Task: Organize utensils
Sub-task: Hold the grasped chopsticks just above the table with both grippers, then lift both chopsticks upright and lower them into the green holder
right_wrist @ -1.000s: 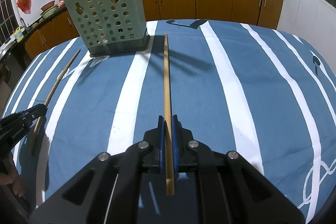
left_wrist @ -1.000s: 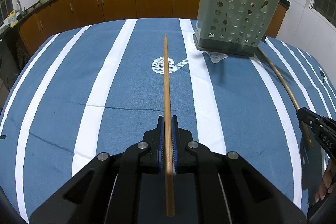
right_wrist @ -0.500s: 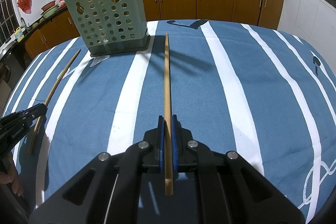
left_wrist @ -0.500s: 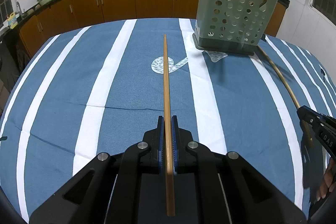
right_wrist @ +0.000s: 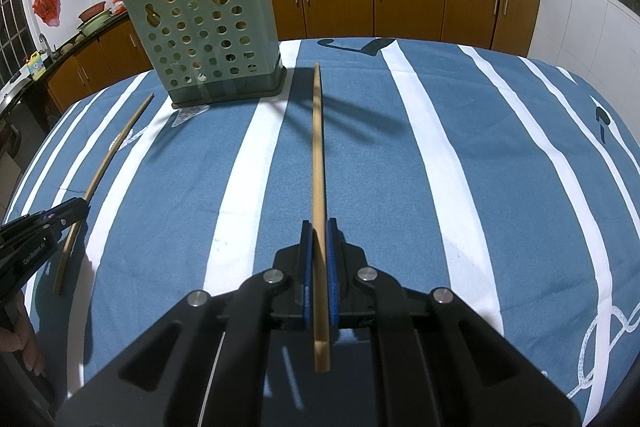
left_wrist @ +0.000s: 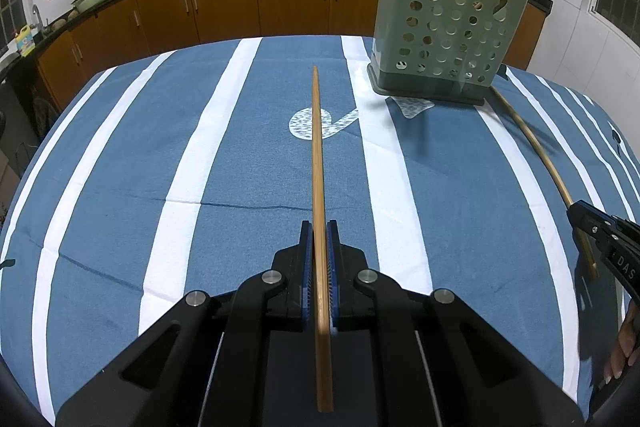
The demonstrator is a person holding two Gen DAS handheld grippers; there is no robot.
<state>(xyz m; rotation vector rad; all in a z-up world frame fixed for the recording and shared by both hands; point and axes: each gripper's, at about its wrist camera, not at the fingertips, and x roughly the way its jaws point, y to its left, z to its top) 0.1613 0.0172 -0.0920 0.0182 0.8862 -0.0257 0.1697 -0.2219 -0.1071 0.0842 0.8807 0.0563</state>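
Wooden chopsticks, one clamped in each claw

Left claw (left_wrist: 319, 239) grips its chopstick (left_wrist: 317, 155), right claw (right_wrist: 319, 239) grips another (right_wrist: 318, 147); both point lengthwise ahead; holder (right_wrist: 204, 39) stands up-left of the right claw (nearer).

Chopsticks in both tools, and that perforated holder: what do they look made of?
Left chopstick and right chopstick: probably bamboo or wood, matte tan, with faint lengthwise grain. Holder: likely moulded plastic, pale grey-green, semi-matte, with clean round punched holes and a darker base tray.
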